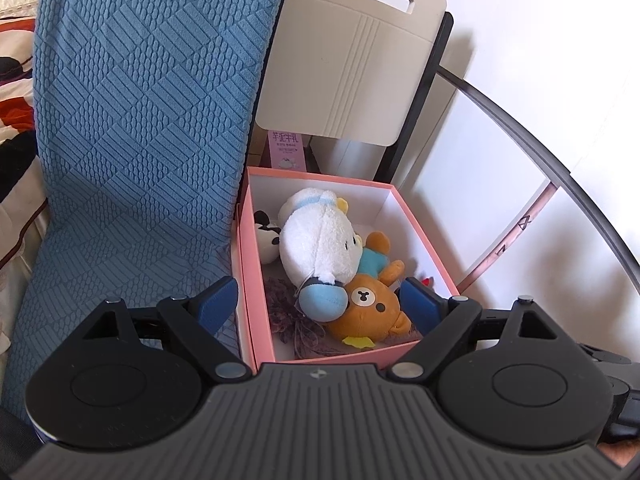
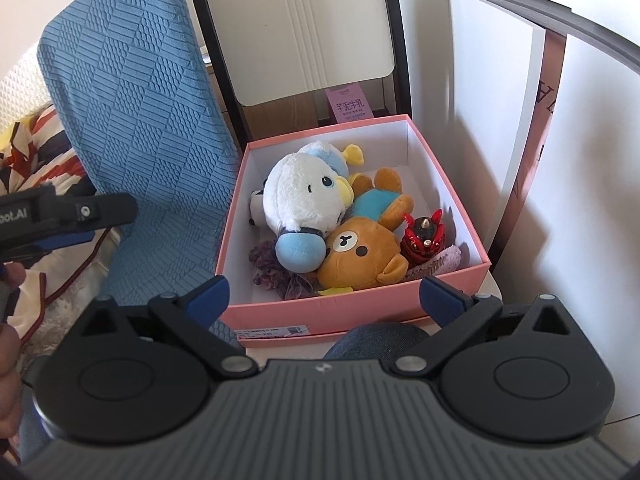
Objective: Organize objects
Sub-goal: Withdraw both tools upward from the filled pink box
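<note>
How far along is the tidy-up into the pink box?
Done: white plush duck, brown plush bear and red-and-black horned toy lie inside the pink cardboard box. In hand: nothing; left gripper and right gripper are open, empty. Left: no loose items in view.
</note>
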Action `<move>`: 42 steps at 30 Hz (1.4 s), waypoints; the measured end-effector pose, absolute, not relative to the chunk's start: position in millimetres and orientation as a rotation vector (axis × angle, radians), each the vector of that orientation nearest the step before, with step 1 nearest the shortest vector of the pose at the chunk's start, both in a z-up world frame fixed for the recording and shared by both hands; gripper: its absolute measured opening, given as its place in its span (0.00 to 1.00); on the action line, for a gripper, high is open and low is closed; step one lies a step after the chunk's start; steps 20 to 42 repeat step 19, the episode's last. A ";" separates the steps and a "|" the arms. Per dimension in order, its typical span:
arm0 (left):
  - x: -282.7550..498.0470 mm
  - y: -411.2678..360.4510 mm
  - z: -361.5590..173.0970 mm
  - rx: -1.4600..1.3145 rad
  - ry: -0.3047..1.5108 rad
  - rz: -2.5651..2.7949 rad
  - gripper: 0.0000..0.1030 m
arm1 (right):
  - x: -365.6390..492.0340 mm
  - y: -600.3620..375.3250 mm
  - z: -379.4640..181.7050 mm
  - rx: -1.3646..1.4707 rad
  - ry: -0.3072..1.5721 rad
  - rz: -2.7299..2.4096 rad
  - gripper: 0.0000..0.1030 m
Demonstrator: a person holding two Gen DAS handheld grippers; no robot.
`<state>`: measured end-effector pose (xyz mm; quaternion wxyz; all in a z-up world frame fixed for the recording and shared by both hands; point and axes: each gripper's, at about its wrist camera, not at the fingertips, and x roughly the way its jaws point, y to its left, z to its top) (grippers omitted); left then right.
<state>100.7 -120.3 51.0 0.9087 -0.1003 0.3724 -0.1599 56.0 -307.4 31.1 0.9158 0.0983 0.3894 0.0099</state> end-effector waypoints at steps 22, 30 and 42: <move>101.2 -115.9 59.3 -0.221 0.762 -0.357 0.88 | 60.9 -309.3 36.2 0.216 0.804 0.028 1.00; 101.2 -115.9 59.3 -0.221 0.762 -0.357 0.88 | 60.9 -309.3 36.2 0.216 0.804 0.028 1.00; 101.2 -115.9 59.3 -0.221 0.762 -0.357 0.88 | 60.9 -309.3 36.2 0.216 0.804 0.028 1.00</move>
